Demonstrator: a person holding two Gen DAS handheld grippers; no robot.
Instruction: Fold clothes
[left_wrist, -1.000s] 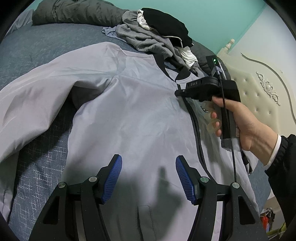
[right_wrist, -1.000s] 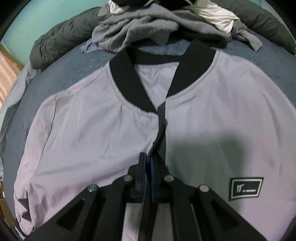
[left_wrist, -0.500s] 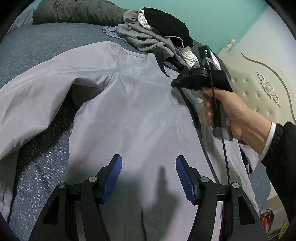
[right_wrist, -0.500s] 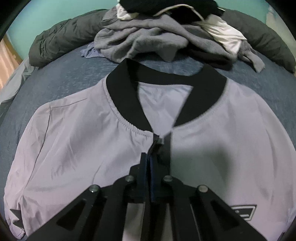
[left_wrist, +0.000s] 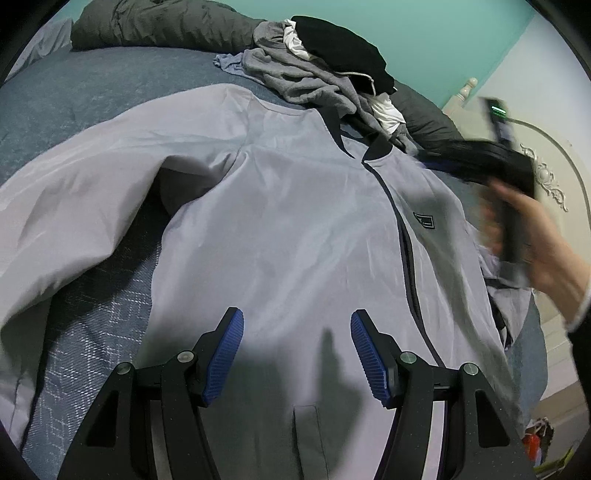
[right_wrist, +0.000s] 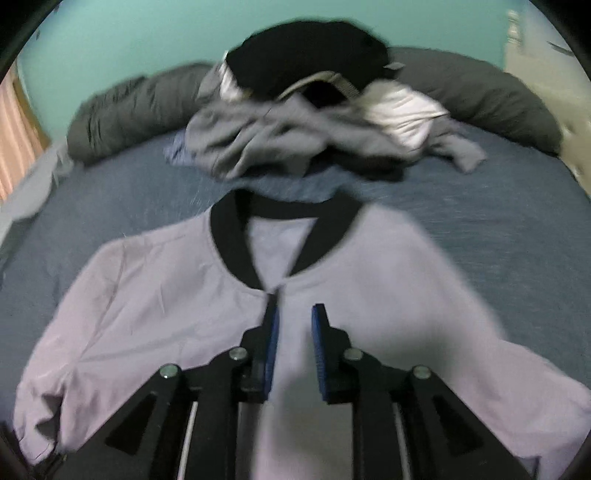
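1. Since a second ago the right tongs (right_wrist: 293, 347) have let go of the zipper (left_wrist: 406, 251) near the jacket's black collar (right_wrist: 232, 254) and lifted away; their jaws are opening, with nothing between them. The hand (left_wrist: 535, 243) carrying them is blurred at the right of the left wrist view.
2. The bed (left_wrist: 92, 92) carries everything: the lilac-grey jacket (left_wrist: 288, 229) lies front up and zipped, collar toward the far side, one sleeve (left_wrist: 74, 206) spread to the left.
3. Beyond the collar sits a heap of unfolded clothes (right_wrist: 295, 122), grey, white and black, against a dark duvet (right_wrist: 480, 96).
4. The left tongs (left_wrist: 295, 350) hover with jaws apart above the near part of the jacket, gripping nothing.
5. My reading: the front is closed, so folding comes next. Smooth the creases, take the sleeve by its cuff, and lay it straight across the chest.
6. No box, basket or other container is visible.
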